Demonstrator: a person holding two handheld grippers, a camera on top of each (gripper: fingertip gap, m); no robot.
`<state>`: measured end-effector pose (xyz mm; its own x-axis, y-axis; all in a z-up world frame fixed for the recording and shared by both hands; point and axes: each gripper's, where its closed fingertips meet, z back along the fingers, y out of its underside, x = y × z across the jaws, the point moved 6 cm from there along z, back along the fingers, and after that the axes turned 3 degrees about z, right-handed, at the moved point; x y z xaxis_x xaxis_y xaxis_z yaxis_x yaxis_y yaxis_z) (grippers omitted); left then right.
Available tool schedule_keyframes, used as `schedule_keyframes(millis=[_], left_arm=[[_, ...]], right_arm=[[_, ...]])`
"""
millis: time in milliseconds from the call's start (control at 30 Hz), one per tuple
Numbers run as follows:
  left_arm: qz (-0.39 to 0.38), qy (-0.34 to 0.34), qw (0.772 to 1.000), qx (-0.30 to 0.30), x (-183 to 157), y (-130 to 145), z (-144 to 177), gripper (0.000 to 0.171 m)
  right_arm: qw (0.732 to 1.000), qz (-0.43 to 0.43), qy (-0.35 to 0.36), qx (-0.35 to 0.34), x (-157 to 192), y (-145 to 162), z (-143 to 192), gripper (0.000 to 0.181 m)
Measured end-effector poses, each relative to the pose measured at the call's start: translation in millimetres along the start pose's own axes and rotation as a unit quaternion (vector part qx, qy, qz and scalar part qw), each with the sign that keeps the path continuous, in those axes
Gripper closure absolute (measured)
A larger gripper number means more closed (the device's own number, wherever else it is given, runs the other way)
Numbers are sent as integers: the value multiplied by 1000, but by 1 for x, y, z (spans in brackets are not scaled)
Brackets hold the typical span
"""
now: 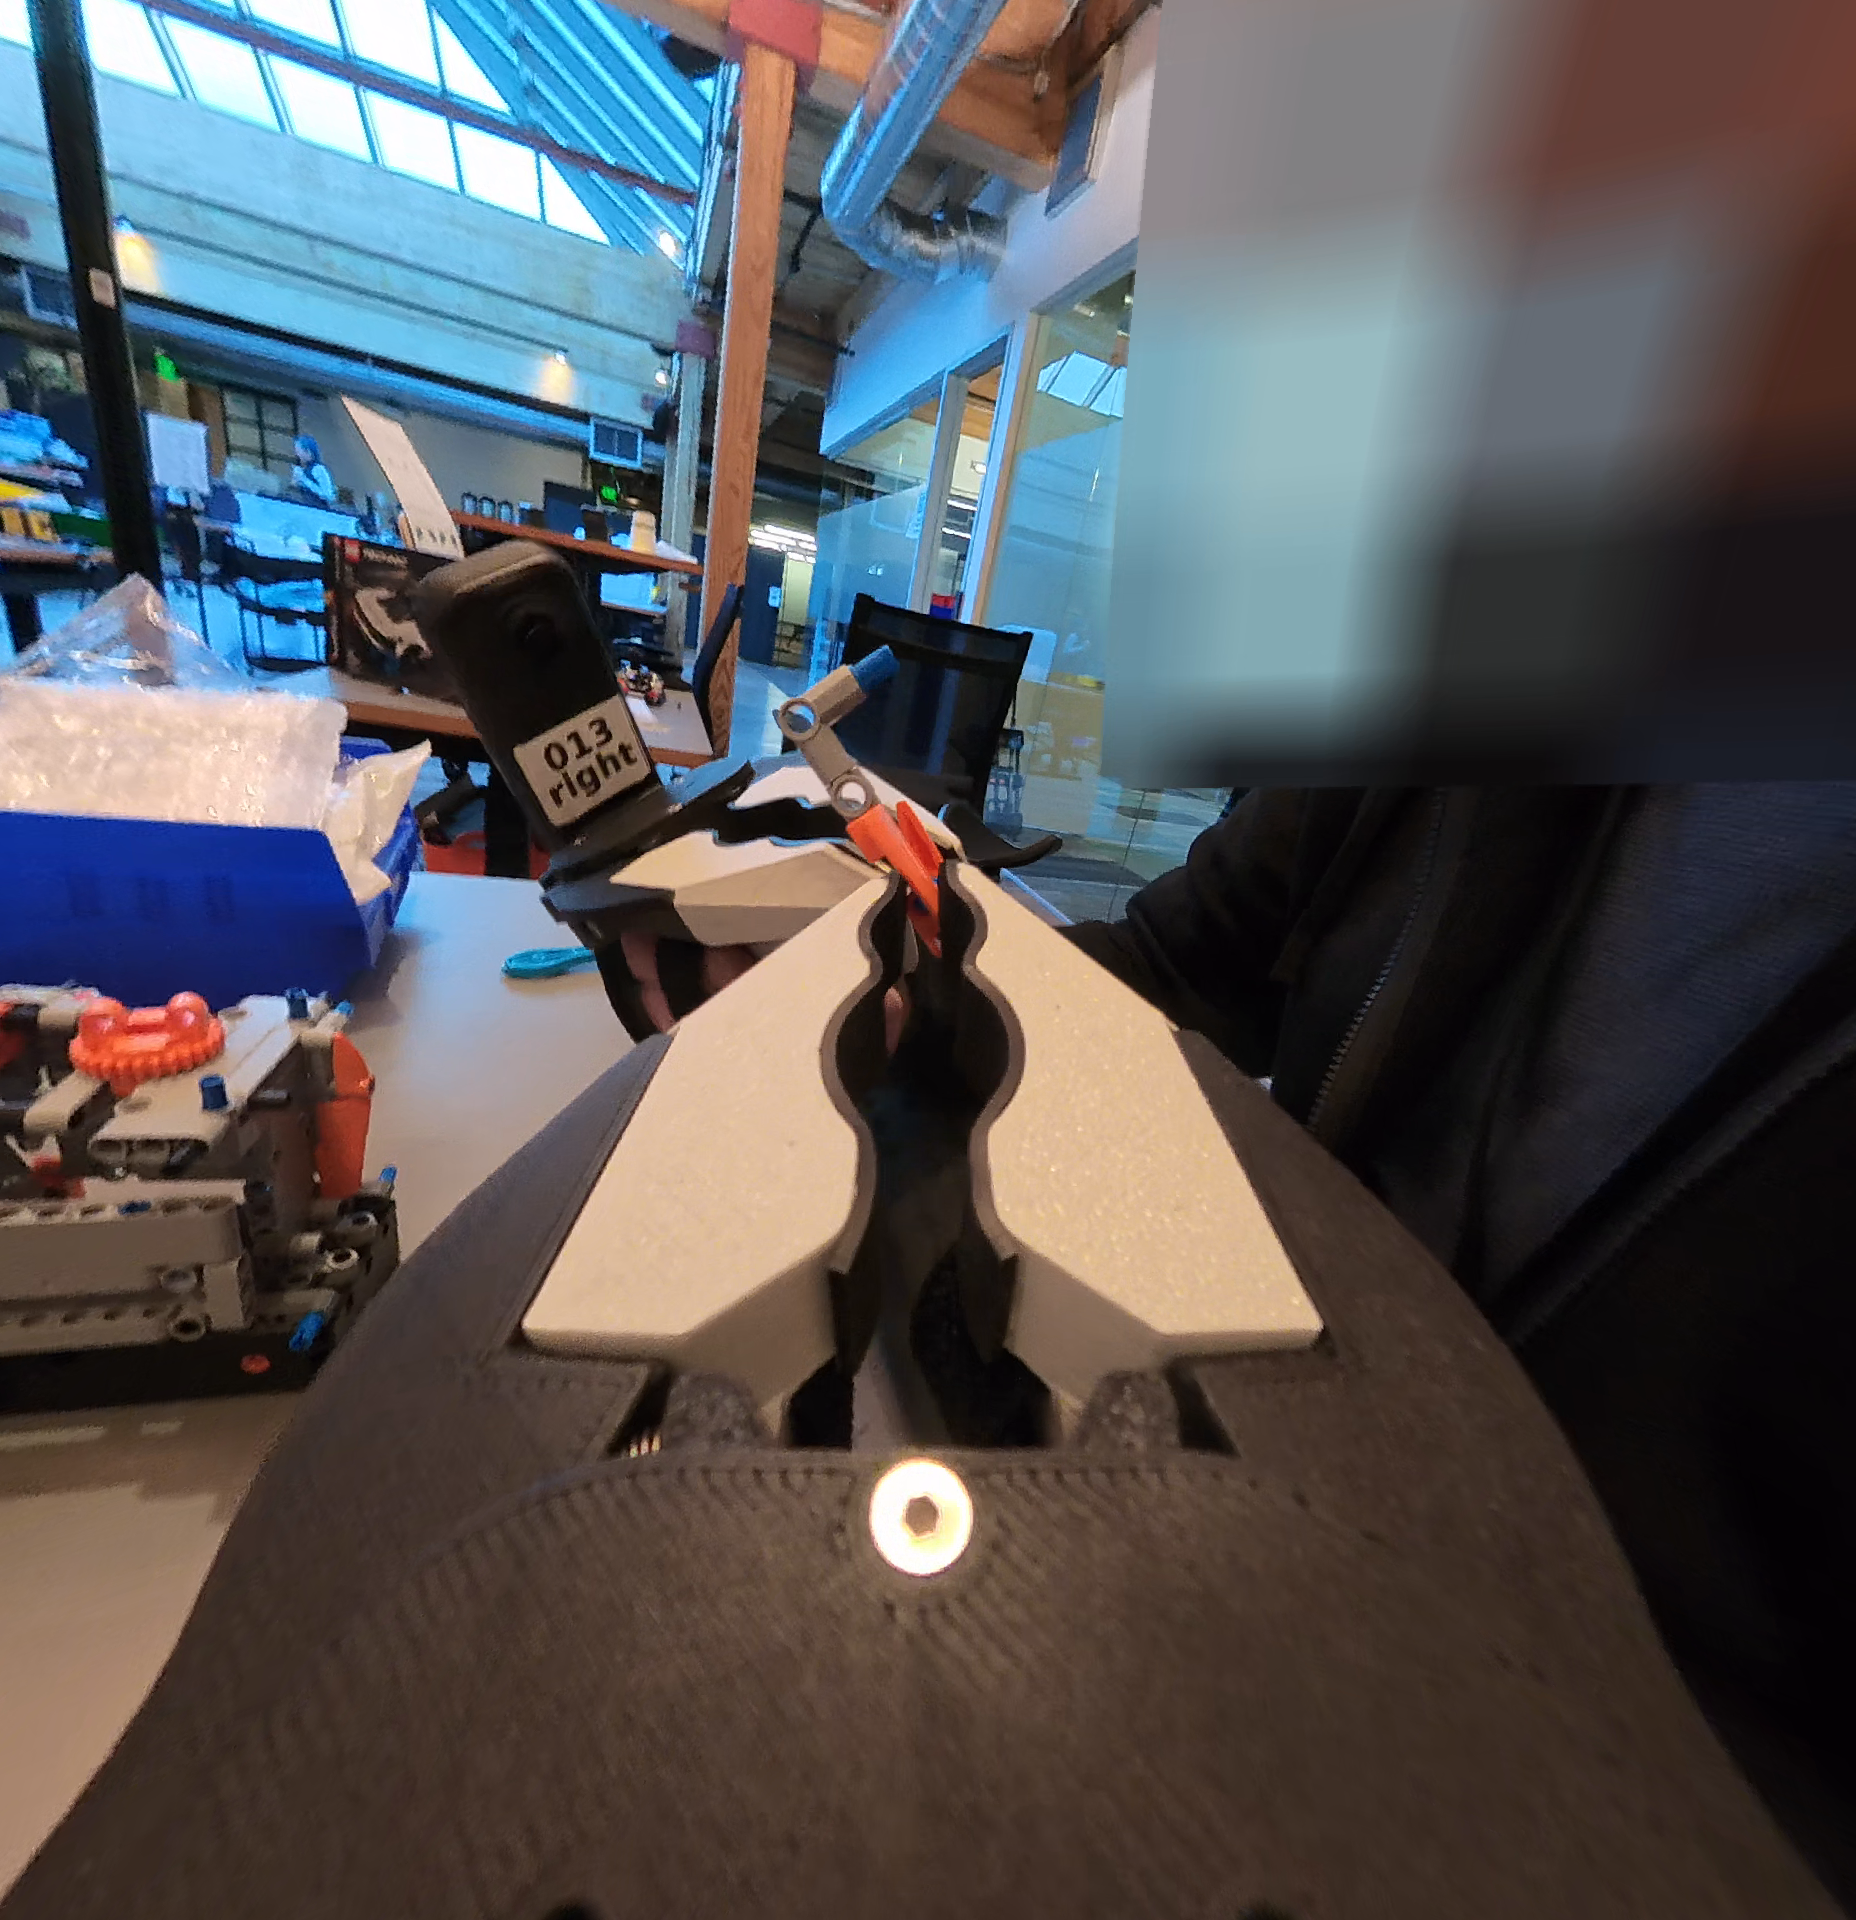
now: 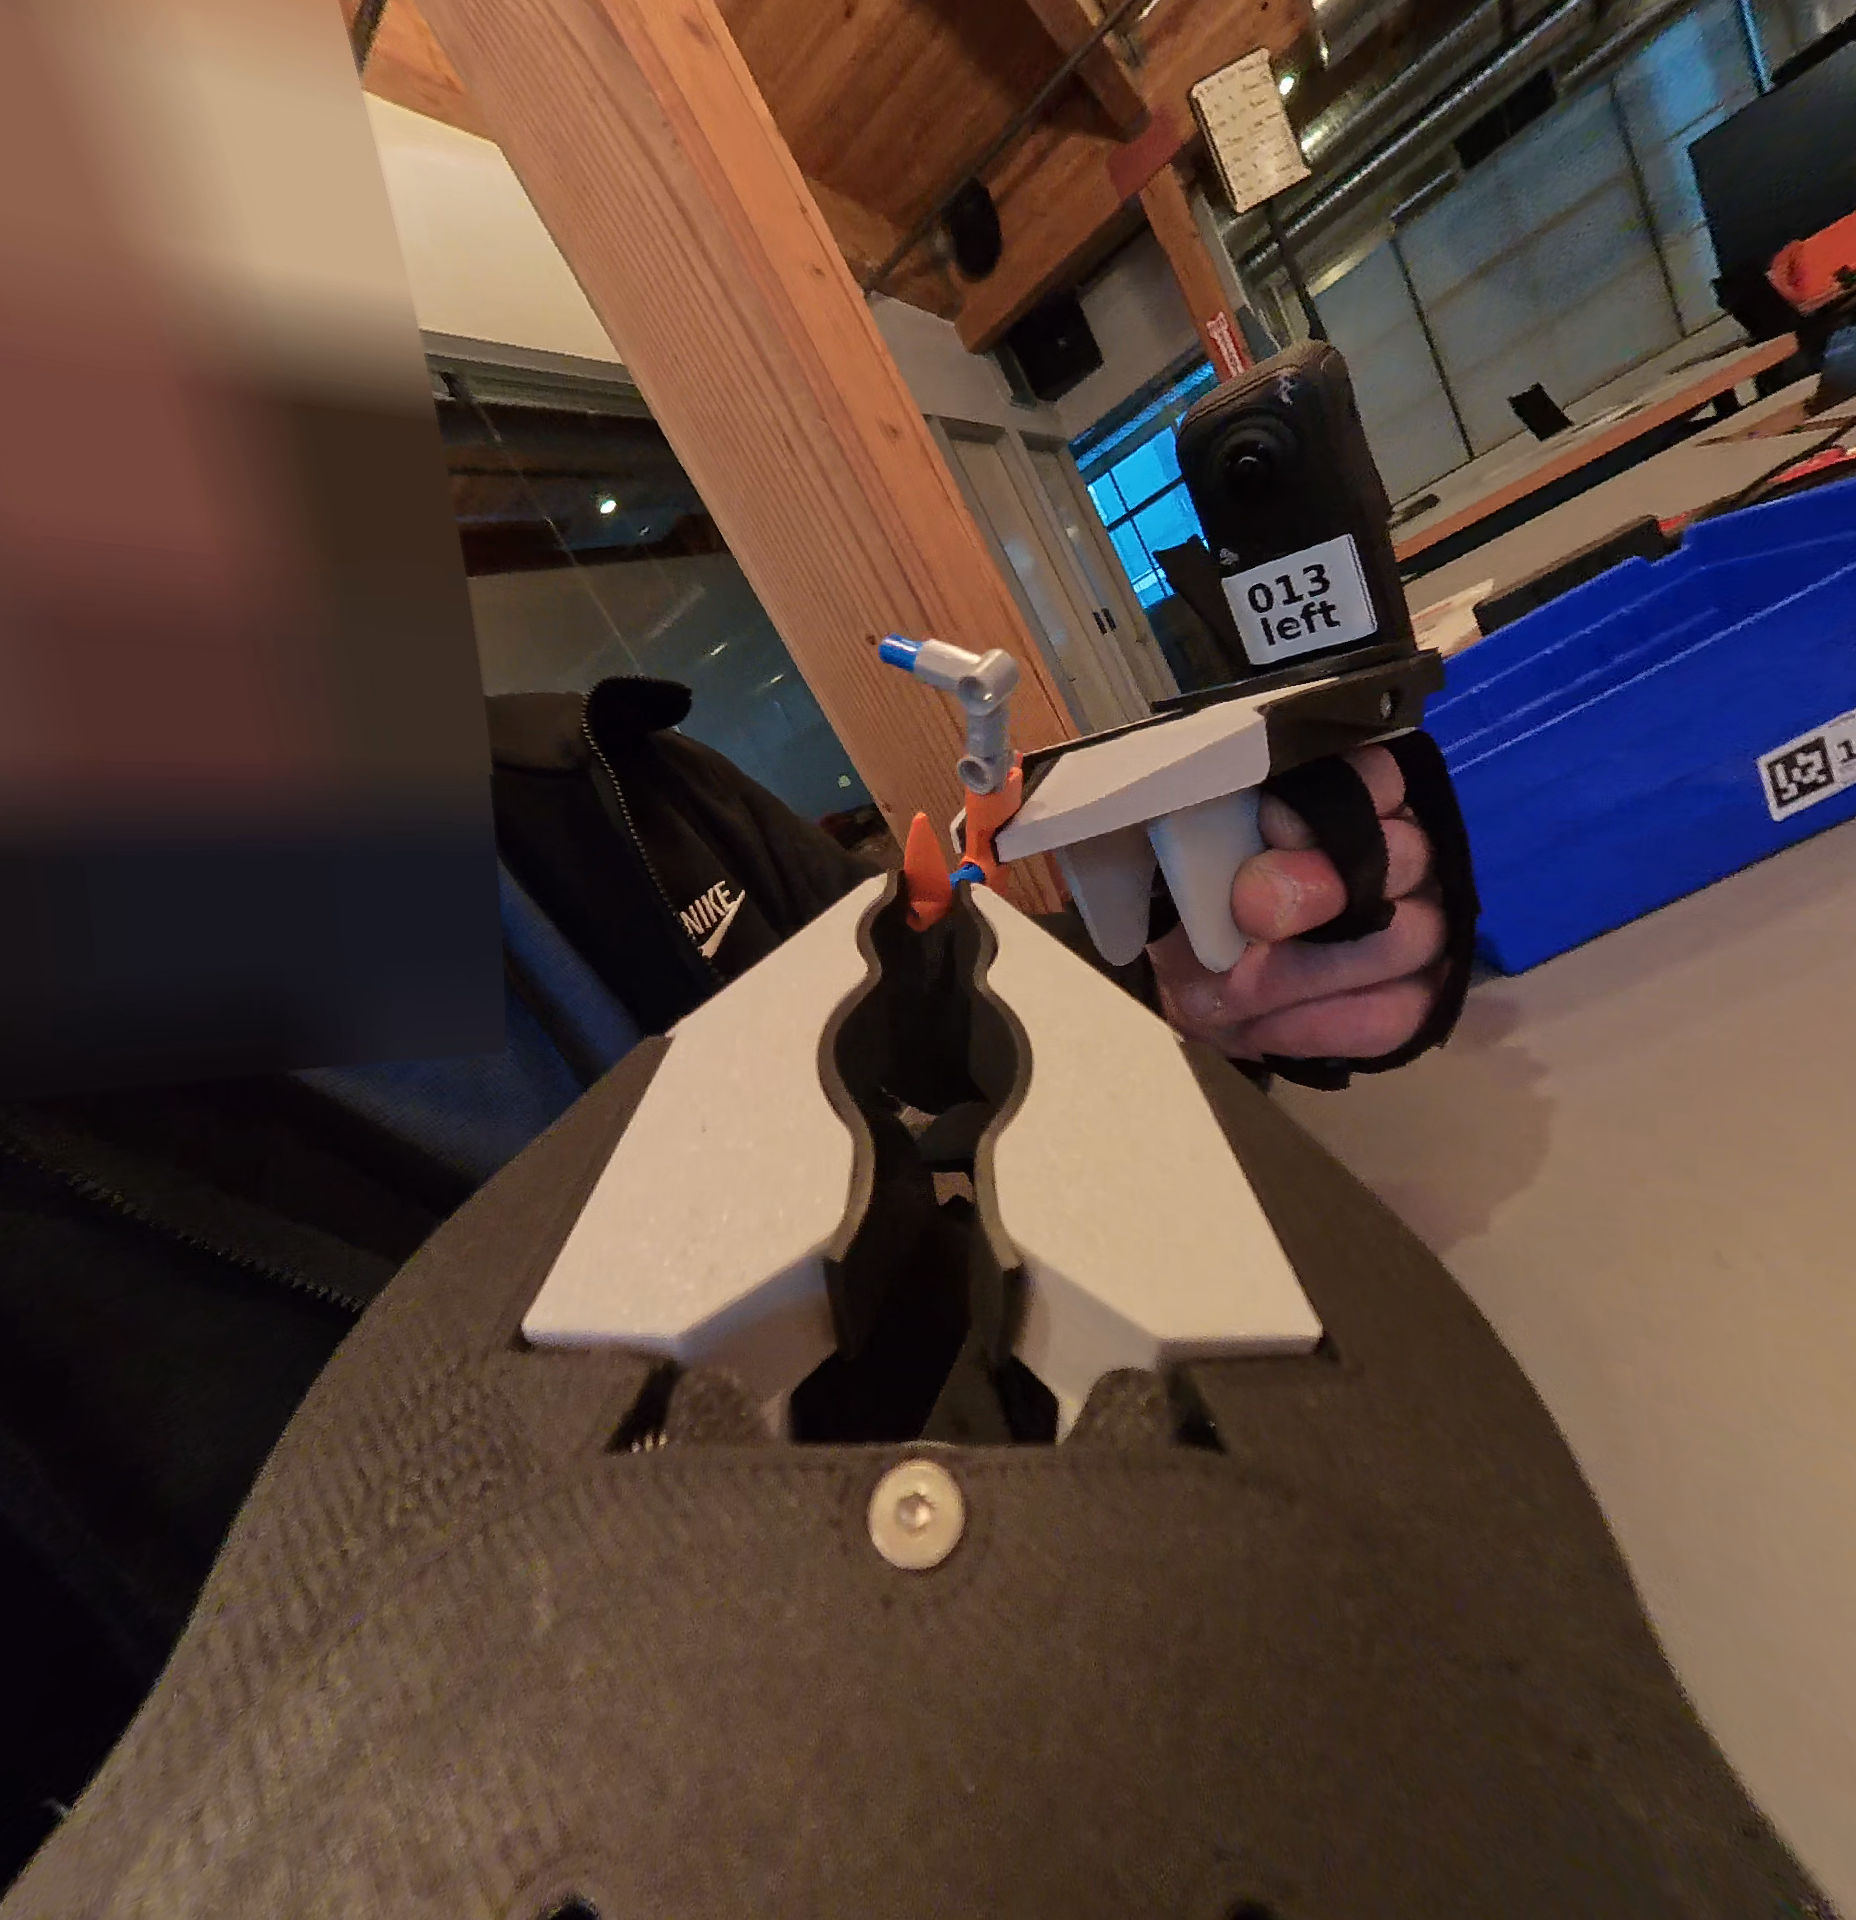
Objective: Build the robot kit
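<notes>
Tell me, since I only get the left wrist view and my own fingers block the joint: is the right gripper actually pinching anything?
Observer: Yes, the right gripper is shut on a small orange piece.
Operator: Anything between that and my part?
Observer: A tiny blue pin sits between it and the orange-and-grey assembly clamped in the left gripper.

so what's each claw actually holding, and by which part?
Both claws pinch one small brick assembly by its orange base: left claw and right claw at the orange pieces. The grey link and blue pin stick up free.
</notes>
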<state>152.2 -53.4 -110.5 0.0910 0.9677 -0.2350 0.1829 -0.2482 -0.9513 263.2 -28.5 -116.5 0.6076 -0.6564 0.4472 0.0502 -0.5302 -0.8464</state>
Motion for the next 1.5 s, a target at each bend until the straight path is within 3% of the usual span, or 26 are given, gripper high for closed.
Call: schedule_keyframes(millis=[300,567,967,1133,1500], left_arm=[[-29,-8,999,-40,-8,-13,-1,170],[15,1,997,-73,-2,-12,-1,169],[81,32,979,-184,-3,-19,-10,171],[96,35,974,-200,0,-17,-9,171],[97,24,979,-177,1,-13,-8,171]], right_arm=[[999,24,-18,-32,3,-5,-11,175],[997,64,15,-49,5,-8,-7,175],[988,118,35,-91,11,-17,-8,175],[986,129,50,-92,11,-17,-7,176],[984,130,60,-102,10,-17,-2,176]])
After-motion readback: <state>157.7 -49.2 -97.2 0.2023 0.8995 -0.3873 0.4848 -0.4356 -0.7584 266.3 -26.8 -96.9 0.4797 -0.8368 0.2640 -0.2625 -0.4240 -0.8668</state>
